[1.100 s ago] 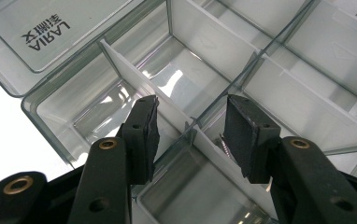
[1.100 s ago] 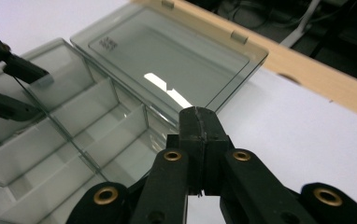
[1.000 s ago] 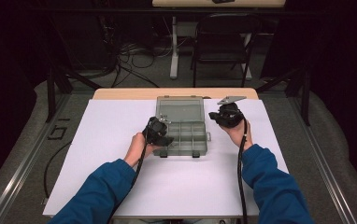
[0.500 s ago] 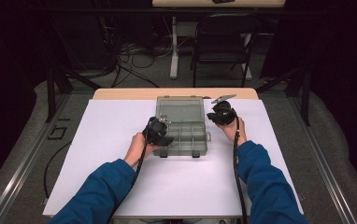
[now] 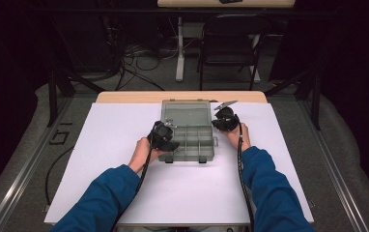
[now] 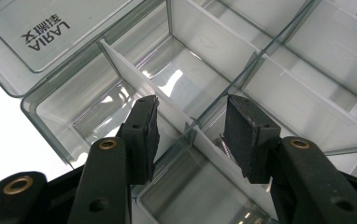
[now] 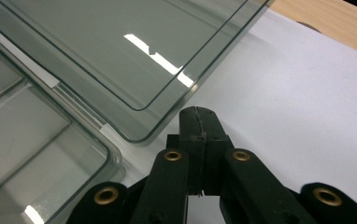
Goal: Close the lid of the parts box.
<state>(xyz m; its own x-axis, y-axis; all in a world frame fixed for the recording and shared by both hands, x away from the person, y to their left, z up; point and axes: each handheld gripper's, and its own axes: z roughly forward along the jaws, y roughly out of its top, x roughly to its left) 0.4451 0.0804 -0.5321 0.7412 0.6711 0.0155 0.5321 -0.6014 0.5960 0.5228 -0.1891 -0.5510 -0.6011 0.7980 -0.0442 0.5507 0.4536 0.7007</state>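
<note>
1. A white sheet [image 5: 182, 193] covers most of the wooden surface [image 5: 182, 96];
2. a dark chair [image 5: 231, 43] stands beyond the far edge;
3. cables [image 5: 134, 63] lie tangled on the grey floor [image 5: 23, 145] beside a white post [image 5: 179, 48].

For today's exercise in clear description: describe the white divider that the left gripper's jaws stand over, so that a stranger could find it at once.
On the white sheet lies an open clear organiser box, its lid laid back flat. In the left gripper view, the left gripper stands open astride one white divider that runs slantwise between compartments. Unlike the clear walls beside it, it is opaque white.
</note>
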